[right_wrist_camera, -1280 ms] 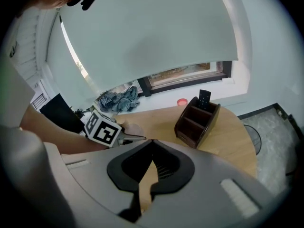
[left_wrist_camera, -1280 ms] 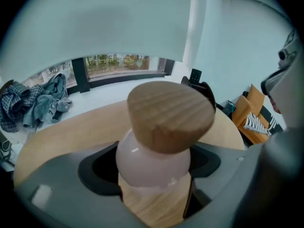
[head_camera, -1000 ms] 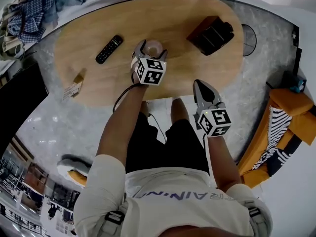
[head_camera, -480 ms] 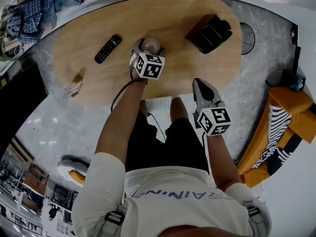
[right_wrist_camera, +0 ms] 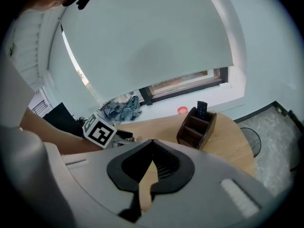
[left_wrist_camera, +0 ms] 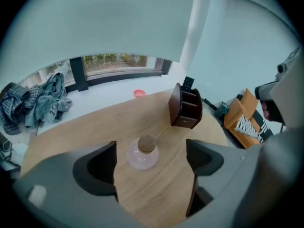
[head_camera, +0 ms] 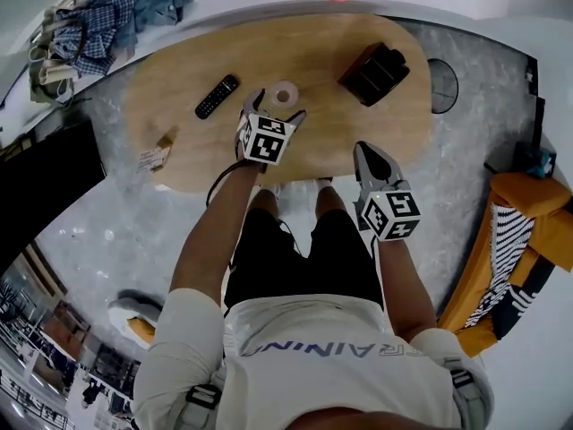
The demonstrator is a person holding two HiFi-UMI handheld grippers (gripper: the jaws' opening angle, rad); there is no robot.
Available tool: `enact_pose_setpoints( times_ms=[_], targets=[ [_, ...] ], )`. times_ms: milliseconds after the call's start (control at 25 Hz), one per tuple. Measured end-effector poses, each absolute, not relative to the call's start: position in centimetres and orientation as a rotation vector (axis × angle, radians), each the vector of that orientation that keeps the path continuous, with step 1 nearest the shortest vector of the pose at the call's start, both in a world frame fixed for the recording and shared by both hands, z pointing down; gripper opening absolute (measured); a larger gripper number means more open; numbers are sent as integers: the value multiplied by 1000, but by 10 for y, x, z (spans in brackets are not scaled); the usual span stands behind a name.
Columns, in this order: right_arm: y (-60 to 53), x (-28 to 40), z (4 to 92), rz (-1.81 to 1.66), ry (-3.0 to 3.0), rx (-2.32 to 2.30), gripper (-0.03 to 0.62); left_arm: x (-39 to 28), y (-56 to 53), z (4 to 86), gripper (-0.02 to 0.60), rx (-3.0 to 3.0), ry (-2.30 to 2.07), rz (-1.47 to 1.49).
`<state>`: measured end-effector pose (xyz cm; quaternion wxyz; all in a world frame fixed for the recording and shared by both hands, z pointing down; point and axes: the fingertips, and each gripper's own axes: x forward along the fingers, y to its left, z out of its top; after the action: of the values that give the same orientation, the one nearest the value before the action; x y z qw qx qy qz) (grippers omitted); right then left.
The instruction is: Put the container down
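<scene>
Container (left_wrist_camera: 142,154) sat on the tabletop (head_camera: 313,43), loose between the opening jaws of the left hand-held gripper (left_wrist_camera: 151,150).
Organizer (head_camera: 374,73) and remote (head_camera: 217,97) lay well apart; right hand-held gripper (right_wrist_camera: 151,144) was pressed together, empty.

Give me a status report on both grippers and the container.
Left gripper jaws opening, clear of container. Container upright on table, between the jaws. Right gripper shut, empty. Nothing in the way.

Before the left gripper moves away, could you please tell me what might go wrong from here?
The round clear glass container with a cork stopper stands untouched between the left gripper's opening jaws, so a sideways or tilted retreat could clip and topple it. Being round-bodied, it might then roll across the oval wooden table towards an edge.
</scene>
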<state>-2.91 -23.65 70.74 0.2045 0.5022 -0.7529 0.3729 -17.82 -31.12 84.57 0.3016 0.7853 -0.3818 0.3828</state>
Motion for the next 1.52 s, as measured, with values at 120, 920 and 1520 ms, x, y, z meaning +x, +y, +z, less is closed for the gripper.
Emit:
enact_pose_setpoints(
  times_ms=[120,920,1520],
  targets=[
    [-247,-24,689,987,-2101,1425,17,-188,-301,798,437,2080,-1050,954],
    [-286,-82,449,547,-2592,1079,15,-298,-216,428,20,2018,-1867,290],
    [-314,-70,337,364,-2764,1098,15,-275,-233,319,3,2153,-1991,173]
  ],
)
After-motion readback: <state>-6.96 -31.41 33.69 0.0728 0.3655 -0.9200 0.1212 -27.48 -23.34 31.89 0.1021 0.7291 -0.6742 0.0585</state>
